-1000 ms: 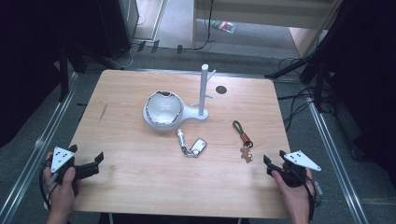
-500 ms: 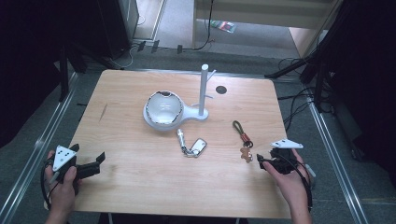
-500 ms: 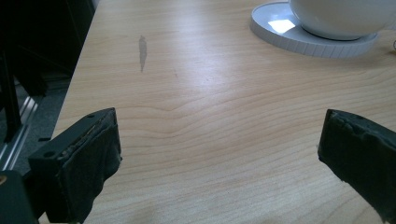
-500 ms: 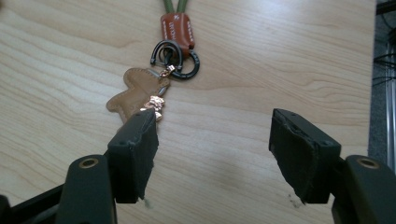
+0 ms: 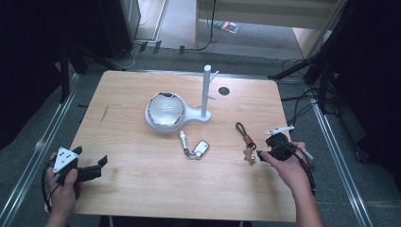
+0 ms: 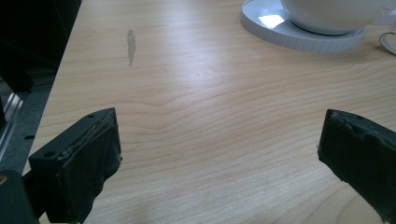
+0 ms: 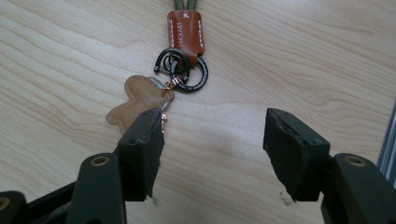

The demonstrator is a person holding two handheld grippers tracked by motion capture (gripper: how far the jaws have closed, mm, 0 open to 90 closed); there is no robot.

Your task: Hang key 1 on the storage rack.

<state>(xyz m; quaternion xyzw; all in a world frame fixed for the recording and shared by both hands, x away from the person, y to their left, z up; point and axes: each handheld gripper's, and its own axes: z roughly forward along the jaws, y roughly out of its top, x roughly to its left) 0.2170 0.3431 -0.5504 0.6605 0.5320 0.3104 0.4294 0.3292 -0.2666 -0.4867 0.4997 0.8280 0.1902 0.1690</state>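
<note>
Fig.: R gripper (image 7: 212, 154), jaws half-open and just narrowing, nears leather keychain (image 7: 180, 60), apparently not yet gripped; L gripper (image 6: 219, 154) idle, jaws wide.

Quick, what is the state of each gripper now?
Left gripper: open, holding nothing.
Right gripper: open, just closing a little, near the leather keychain, not holding it.

Two key rings: one brown leather with green cord (image 5: 247, 142), one silver with fob (image 5: 194, 146); one white bowl (image 5: 165, 111); one white peg stand (image 5: 206, 92).
</note>
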